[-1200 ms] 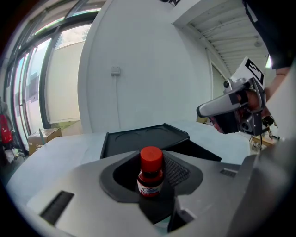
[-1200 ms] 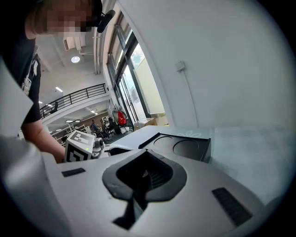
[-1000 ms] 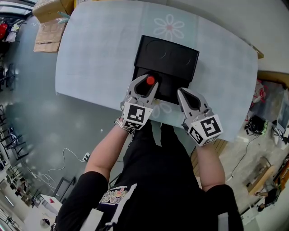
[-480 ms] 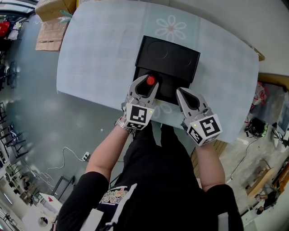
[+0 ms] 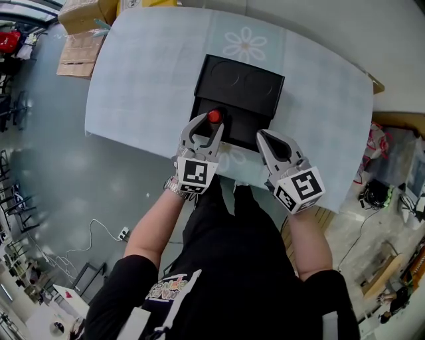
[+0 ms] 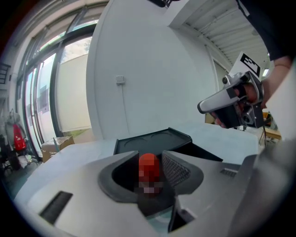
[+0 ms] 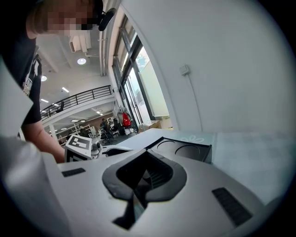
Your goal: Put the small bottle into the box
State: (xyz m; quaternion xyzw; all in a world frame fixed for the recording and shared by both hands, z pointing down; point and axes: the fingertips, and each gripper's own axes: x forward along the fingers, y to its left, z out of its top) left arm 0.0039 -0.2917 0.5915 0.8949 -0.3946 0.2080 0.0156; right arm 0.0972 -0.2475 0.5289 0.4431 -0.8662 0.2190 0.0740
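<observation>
An open black box (image 5: 265, 130) lies on the pale table (image 5: 146, 80), its lid (image 5: 240, 80) folded back behind it. My left gripper (image 5: 211, 126) is shut on the small bottle (image 5: 214, 117), whose red cap shows between the jaw tips over the box's front left part. In the left gripper view the bottle (image 6: 149, 167) sits upright between the jaws, with the box (image 6: 152, 139) just beyond. My right gripper (image 5: 261, 137) is shut and empty at the box's front right edge. The right gripper view shows its jaws (image 7: 145, 178) closed, with the box (image 7: 185, 150) ahead.
The table's front edge (image 5: 166, 151) runs just under both grippers, with the person's body behind it. Cardboard boxes (image 5: 83, 16) stand on the floor at the far left. A flower print (image 5: 244, 44) marks the tabletop beyond the lid.
The left gripper with the bottle and the whole view have shifted slightly left. The right gripper has hardly moved, and both grips are unchanged.
</observation>
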